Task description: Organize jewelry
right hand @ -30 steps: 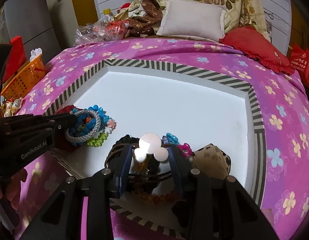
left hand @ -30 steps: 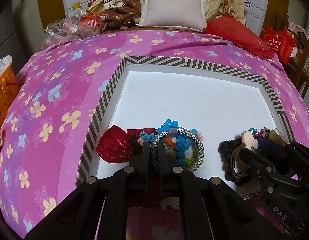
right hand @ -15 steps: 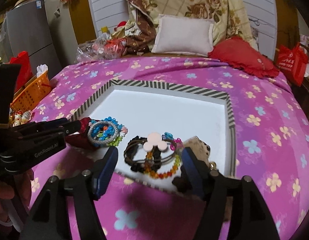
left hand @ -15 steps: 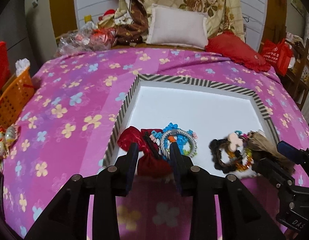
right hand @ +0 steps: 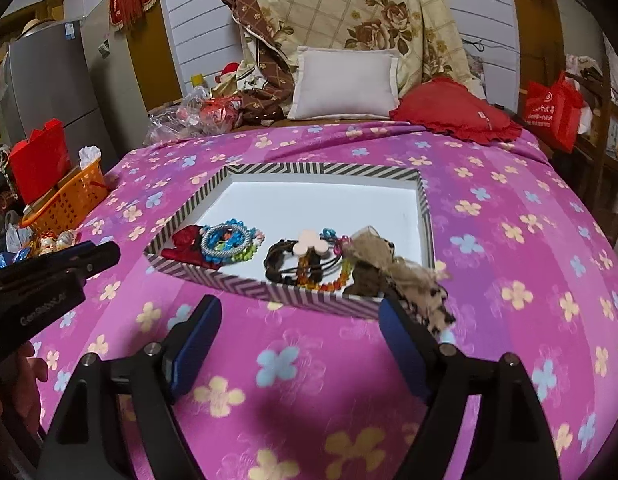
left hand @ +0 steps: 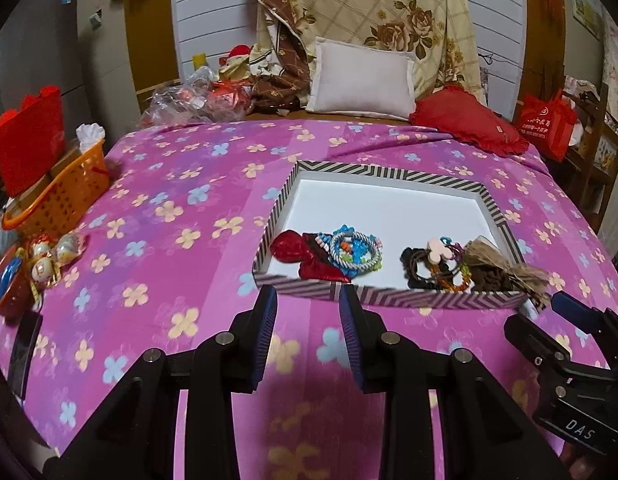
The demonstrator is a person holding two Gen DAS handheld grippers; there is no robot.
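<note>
Both grippers released and empty, left gripper (left hand: pixel 307 312) below the bracelet pile (left hand: pixel 355 251), right gripper (right hand: pixel 299 322), jaws just widened, below the hair-tie cluster (right hand: pixel 309 260) in the striped tray (right hand: pixel 321 169).

You are working in a lived-in bedroom of a home. You have a bed under a pink flowered bedspread (left hand: pixel 181 248), with a white pillow (left hand: pixel 363 80), a red frilled cushion (left hand: pixel 467 120) and a rose-print quilt (left hand: pixel 393 12) heaped against the white slatted headboard (left hand: pixel 213 12). To your left stand a grey refrigerator (right hand: pixel 49 80) and an orange basket (left hand: pixel 57 196); a red shopping bag (right hand: pixel 553 110) sits right.
</note>
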